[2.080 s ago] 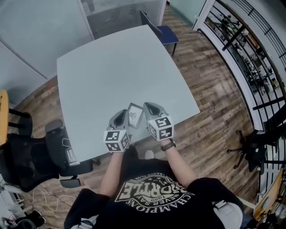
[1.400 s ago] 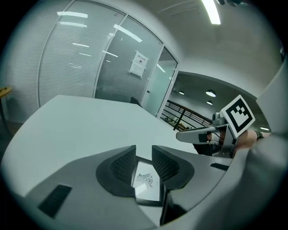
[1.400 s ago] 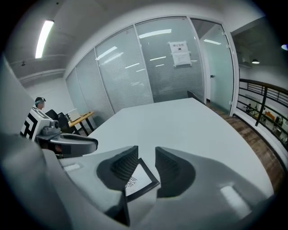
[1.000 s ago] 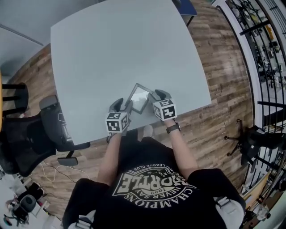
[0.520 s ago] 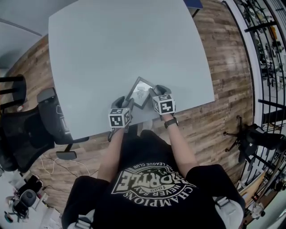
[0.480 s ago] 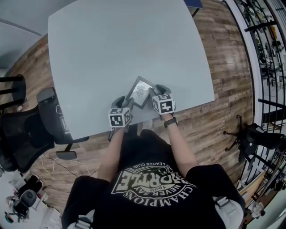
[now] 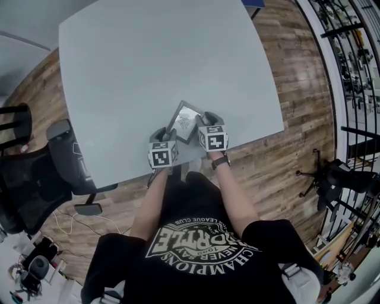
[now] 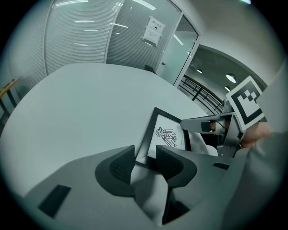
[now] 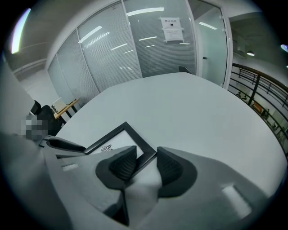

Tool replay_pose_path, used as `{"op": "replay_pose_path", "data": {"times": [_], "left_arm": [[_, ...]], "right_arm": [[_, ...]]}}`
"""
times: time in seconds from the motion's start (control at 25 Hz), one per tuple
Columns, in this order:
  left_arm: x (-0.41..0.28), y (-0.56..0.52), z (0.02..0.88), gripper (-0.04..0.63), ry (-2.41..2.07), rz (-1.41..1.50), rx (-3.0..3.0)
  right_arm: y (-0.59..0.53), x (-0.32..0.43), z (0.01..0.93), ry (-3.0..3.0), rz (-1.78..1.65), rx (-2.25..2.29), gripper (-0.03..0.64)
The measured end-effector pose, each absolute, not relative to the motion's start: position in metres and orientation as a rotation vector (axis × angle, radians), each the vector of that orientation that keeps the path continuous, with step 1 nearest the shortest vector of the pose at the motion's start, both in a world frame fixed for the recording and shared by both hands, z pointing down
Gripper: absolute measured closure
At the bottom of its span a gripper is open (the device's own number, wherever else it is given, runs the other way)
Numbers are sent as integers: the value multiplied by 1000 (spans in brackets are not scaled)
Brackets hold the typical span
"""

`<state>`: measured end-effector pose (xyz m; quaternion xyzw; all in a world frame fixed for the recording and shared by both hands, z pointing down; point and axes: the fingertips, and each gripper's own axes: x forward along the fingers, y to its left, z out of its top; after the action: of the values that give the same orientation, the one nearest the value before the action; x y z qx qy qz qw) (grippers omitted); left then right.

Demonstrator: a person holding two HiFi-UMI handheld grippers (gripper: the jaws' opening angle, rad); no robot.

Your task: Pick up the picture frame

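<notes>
A black picture frame (image 7: 183, 120) with a white print of a bird figure lies flat on the grey table (image 7: 148, 59), near its front edge. My left gripper (image 7: 168, 135) is at the frame's near left corner, and that corner (image 8: 148, 157) sits between its closing jaws (image 8: 145, 162); a gap still shows beside the frame. My right gripper (image 7: 203, 120) is at the right corner. Its jaws (image 9: 146, 162) are closing too, with the frame's edge (image 9: 143, 157) between the pads and a gap still showing there. Each gripper shows in the other's view: the right gripper (image 8: 211, 126) and the left gripper (image 9: 63, 144).
A black office chair (image 7: 35, 178) stands off the table's left edge, and a blue chair (image 7: 252, 2) at its far side. A black railing (image 7: 356, 71) runs along the wood floor on the right. Glass partition walls (image 9: 135, 40) stand behind the table.
Both grippers have sunk towards the table and now straddle the frame's two near corners. The frame lies in the same place.
</notes>
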<state>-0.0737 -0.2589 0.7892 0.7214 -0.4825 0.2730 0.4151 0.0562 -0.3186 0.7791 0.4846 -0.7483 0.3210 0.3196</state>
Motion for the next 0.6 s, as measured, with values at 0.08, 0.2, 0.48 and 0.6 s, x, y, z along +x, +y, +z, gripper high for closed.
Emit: {"op": "replay_pose_path", "data": {"times": [0.08,0.2,0.48,0.6], "left_arm": [[-76,-258,788,459,-1198,659,1793],[-76,-259,787,479,-1178,635,1791],[-79,-265,776,502,-1174,636,1840],[-79,-270,764,502,-1185,615,1873]], "right_arm": [[-316,57,778,-1967,856,1297,484],[-317,60,778,-1957,892,1311,498],[-314,64,769,-1948,948,1380,509],[-317,64,751,-1977,920,1420,515]]}}
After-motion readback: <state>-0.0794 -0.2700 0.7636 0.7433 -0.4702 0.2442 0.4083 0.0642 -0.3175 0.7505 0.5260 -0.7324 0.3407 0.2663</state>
